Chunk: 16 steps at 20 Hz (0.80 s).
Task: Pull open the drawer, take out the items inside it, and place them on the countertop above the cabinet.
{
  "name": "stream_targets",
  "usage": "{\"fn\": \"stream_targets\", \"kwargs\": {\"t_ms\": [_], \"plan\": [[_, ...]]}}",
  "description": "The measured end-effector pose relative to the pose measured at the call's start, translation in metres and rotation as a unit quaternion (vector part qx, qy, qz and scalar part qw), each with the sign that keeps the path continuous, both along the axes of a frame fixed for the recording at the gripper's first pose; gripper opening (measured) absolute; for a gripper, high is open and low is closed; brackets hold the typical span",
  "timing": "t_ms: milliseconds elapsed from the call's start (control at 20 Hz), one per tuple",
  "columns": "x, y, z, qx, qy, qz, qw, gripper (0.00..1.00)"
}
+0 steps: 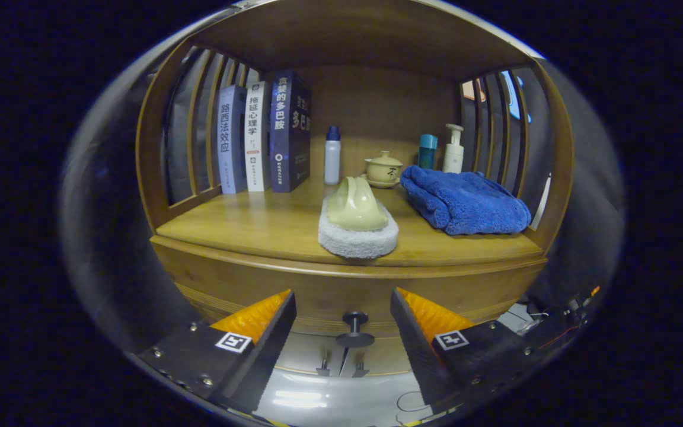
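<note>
A wooden cabinet stands ahead, its countertop (258, 228) carrying a scrubbing brush (357, 219) with a pale handle on a white pad, set near the front edge. Below the countertop is the drawer front (318, 290), closed, with a dark round knob (354, 329) sticking out. My gripper (343, 305) is open, its fingers standing either side of the knob and a little short of it, touching nothing. The drawer's contents are hidden.
On the countertop: three upright books (258, 139) at the back left, a white bottle (332, 155), a lidded ceramic cup (383, 169), a teal bottle (427, 151), a pump bottle (453, 149), and a folded blue towel (466, 201) on the right. Slatted side walls enclose the shelf.
</note>
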<state>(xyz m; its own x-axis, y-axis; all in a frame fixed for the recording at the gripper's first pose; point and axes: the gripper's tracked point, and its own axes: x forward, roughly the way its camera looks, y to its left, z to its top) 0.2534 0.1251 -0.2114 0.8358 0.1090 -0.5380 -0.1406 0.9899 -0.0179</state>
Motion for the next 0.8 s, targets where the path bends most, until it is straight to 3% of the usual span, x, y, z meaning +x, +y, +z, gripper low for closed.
{"fn": "stream_targets", "kwargs": {"t_ms": [250, 550, 700, 800], "plan": [[-0.031, -0.012, 0.045, 0.024, -0.051, -0.012, 0.998, 0.89], [-0.070, -0.036, 0.134, 0.040, -0.163, -0.017, 0.986, 0.86], [-0.095, -0.054, 0.164, 0.061, -0.188, -0.022, 0.980, 0.86], [-0.109, -0.058, 0.182, 0.100, -0.210, -0.007, 0.972, 0.77]]}}
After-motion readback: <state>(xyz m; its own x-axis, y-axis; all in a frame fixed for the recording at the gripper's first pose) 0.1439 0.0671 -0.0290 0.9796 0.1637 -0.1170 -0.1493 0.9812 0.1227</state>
